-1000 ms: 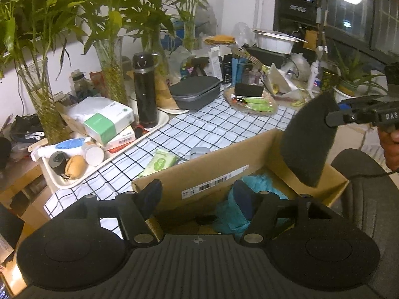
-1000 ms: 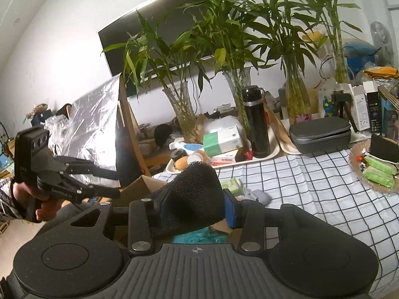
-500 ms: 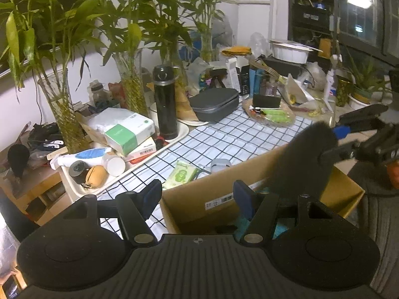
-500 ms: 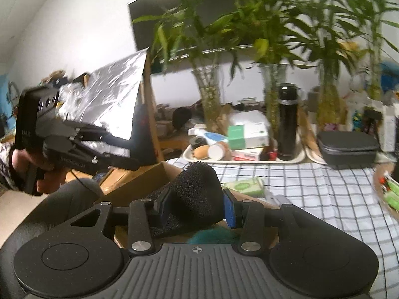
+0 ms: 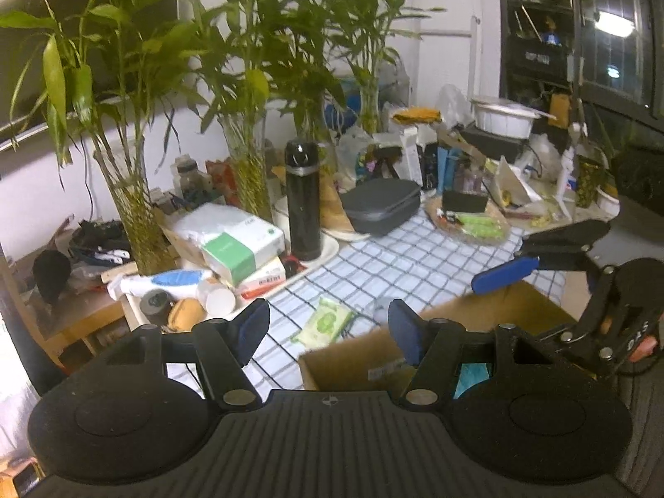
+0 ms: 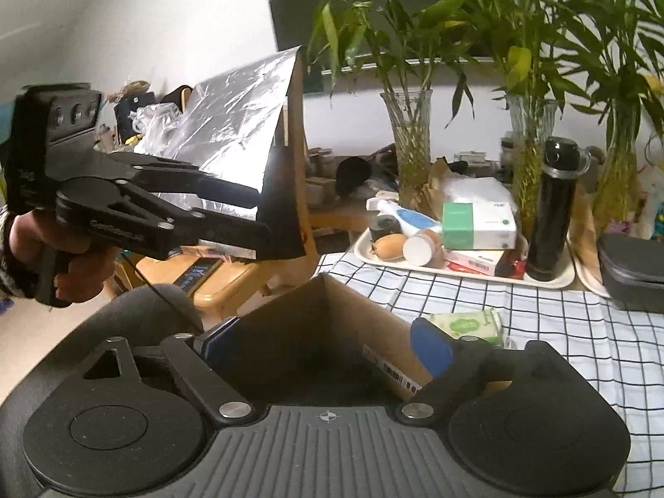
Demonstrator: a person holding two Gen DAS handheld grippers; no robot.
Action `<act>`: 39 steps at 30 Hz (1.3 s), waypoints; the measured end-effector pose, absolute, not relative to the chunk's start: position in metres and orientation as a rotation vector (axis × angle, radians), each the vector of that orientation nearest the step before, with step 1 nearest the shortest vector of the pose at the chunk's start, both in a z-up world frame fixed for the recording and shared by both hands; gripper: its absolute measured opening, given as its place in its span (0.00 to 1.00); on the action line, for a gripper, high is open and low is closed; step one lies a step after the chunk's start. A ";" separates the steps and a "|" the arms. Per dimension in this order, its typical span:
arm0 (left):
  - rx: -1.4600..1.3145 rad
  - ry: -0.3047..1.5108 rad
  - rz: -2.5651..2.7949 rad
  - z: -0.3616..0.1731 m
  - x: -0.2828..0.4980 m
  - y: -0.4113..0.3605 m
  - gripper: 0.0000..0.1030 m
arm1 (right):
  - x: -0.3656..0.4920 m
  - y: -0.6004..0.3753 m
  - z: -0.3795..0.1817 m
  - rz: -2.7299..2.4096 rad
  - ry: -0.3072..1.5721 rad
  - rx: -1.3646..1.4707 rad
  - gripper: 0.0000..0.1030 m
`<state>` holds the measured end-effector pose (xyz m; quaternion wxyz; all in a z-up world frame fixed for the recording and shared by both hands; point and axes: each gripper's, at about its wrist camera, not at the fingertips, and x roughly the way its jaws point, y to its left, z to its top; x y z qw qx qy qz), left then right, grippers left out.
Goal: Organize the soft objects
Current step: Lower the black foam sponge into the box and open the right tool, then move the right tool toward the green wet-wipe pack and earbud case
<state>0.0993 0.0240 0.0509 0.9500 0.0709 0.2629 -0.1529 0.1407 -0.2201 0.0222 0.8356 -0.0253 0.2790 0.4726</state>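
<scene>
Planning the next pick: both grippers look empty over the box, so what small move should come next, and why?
Probably swing the open left gripper toward the green wipes pack lying on the checked cloth beside the cardboard box. The right gripper is open above the box, holding nothing.

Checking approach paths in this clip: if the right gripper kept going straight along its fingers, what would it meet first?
Most likely the cardboard box: the right gripper, jaws open and empty, points into the box's open top, so it would enter the dark interior first. What lies inside is too dark to tell, and depth is unclear.
</scene>
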 end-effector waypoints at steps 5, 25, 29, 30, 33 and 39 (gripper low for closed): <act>0.119 0.501 -0.287 0.061 0.106 0.030 0.60 | 0.157 -0.223 0.025 0.970 0.612 -0.037 0.94; -0.031 0.603 -0.300 0.031 0.130 0.049 0.60 | 0.162 -0.276 0.028 0.700 0.632 -0.027 1.00; -0.036 0.623 -0.311 0.024 0.132 0.054 0.61 | 0.166 -0.286 0.023 0.671 0.637 -0.005 1.00; -0.034 0.624 -0.315 0.023 0.133 0.055 0.61 | 0.166 -0.288 0.021 0.663 0.638 0.002 1.00; -0.046 0.632 -0.320 0.020 0.136 0.058 0.61 | 0.167 -0.293 0.016 0.648 0.639 0.029 1.00; -0.093 0.650 -0.310 0.015 0.144 0.067 0.60 | 0.171 -0.295 0.005 0.655 0.637 0.062 1.00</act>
